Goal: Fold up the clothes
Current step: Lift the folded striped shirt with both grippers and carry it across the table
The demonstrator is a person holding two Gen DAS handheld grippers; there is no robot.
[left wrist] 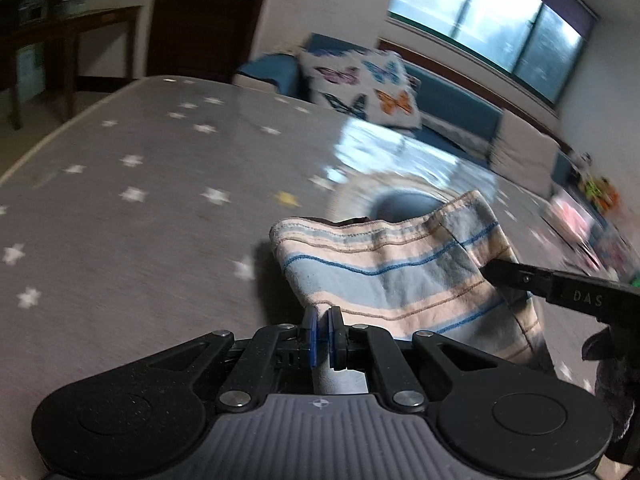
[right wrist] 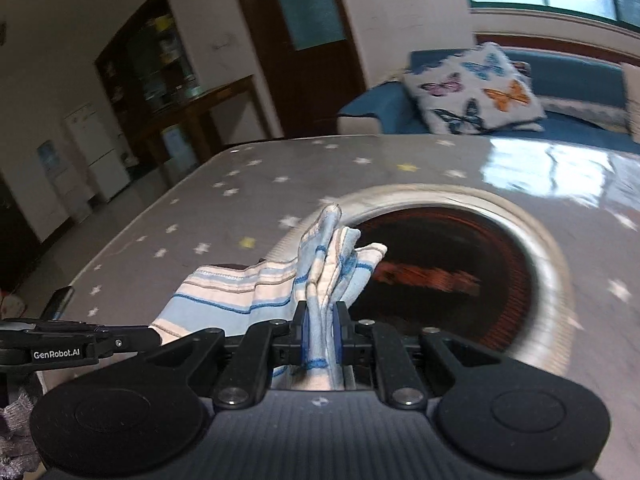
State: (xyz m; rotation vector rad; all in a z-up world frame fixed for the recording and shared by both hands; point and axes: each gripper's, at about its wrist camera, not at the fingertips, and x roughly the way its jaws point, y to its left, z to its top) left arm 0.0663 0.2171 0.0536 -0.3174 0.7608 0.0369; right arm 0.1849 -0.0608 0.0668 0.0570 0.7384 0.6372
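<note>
A striped cloth (left wrist: 400, 276) in pale blue, cream and tan hangs stretched between my two grippers above the grey star-patterned table (left wrist: 140, 208). My left gripper (left wrist: 322, 314) is shut on one lower corner of it. The right gripper's black finger (left wrist: 516, 278) reaches in from the right and pinches the cloth's other side. In the right wrist view my right gripper (right wrist: 320, 320) is shut on a bunched fold of the striped cloth (right wrist: 248, 292), whose end sticks up past the pads. The left gripper (right wrist: 132, 338) enters from the left, on the cloth's far corner.
A round opening with a pale rim (right wrist: 552, 264) is set in the table just behind the cloth. Beyond the table are a blue sofa (right wrist: 568, 76) with a butterfly cushion (right wrist: 476, 88), a window, a dark door and a wooden side table (left wrist: 80, 36).
</note>
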